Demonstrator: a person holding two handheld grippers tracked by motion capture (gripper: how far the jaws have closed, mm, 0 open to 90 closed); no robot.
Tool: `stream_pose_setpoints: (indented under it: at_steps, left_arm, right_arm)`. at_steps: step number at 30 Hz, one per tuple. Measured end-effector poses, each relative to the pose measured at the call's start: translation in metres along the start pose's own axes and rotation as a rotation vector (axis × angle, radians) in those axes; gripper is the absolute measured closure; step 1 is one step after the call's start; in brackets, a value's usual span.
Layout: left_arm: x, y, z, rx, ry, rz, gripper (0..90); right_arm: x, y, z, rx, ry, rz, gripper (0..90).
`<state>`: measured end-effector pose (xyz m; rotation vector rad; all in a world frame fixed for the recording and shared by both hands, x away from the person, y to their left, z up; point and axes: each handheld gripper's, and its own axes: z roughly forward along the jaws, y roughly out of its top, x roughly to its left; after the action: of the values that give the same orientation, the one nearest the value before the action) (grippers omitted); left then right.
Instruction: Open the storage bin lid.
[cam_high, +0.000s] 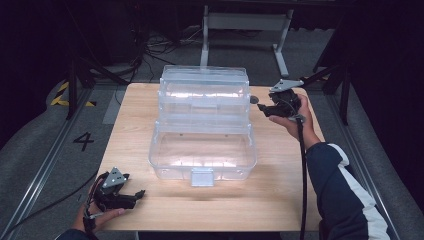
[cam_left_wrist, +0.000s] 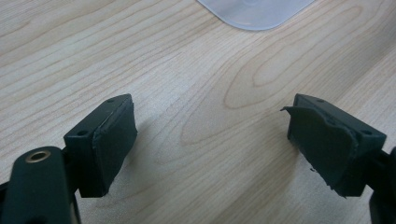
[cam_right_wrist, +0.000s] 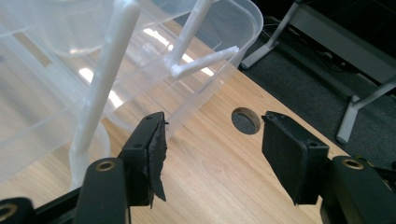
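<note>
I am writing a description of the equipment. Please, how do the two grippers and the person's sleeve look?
Both the left gripper and the right gripper are black, each topped by a grey three-cornered plate, with dark, frayed jaw pads. A black cable trails from the right one. The sleeve is navy with a white stripe.

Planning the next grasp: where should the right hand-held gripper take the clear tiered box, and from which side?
Probably the thin white strut on the clear tiered box, approached from the box's right end. It is a narrow bar standing free of the wall, so open jaws fit around it. The right hand-held gripper is already beside that end, open and holding nothing.
</note>
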<state>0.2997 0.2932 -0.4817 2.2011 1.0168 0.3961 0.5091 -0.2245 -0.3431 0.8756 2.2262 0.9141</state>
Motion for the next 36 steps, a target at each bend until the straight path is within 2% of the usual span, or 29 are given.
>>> stream_pose_setpoints:
  at_steps: [5, 10, 13, 20, 24, 31, 36]
  left_arm:
    - [0.000, 0.000, 0.000, 0.000, 0.000, -0.001, 16.0]
    - [0.000, 0.000, 0.000, 0.000, 0.000, 0.001, 16.0]
    - [0.000, 0.000, 0.000, -0.001, 0.001, 0.002, 16.0]
    - [0.000, 0.000, 0.000, -0.001, 0.000, 0.001, 16.0]
    - [0.000, 0.000, 0.000, -0.001, 0.000, 0.000, 16.0]
    - [0.000, 0.000, 0.000, -0.001, 0.001, 0.000, 16.0]
    - [0.000, 0.000, 0.000, -0.001, 0.000, 0.000, 16.0]
  right_arm:
    - [0.001, -0.007, -0.008, -0.010, 0.009, -0.002, 39.7]
    - [0.005, -0.016, -0.012, 0.005, 0.010, -0.016, 39.2]
    - [0.007, -0.024, -0.015, 0.010, -0.007, -0.041, 39.0]
    - [0.010, -0.040, -0.023, 0.008, 0.009, -0.033, 38.1]
    - [0.014, -0.049, -0.029, 0.009, -0.008, -0.064, 37.1]
    - [0.021, -0.063, -0.037, 0.011, -0.021, -0.062, 35.7]
    - [0.026, -0.075, -0.041, 0.022, -0.031, -0.085, 34.8]
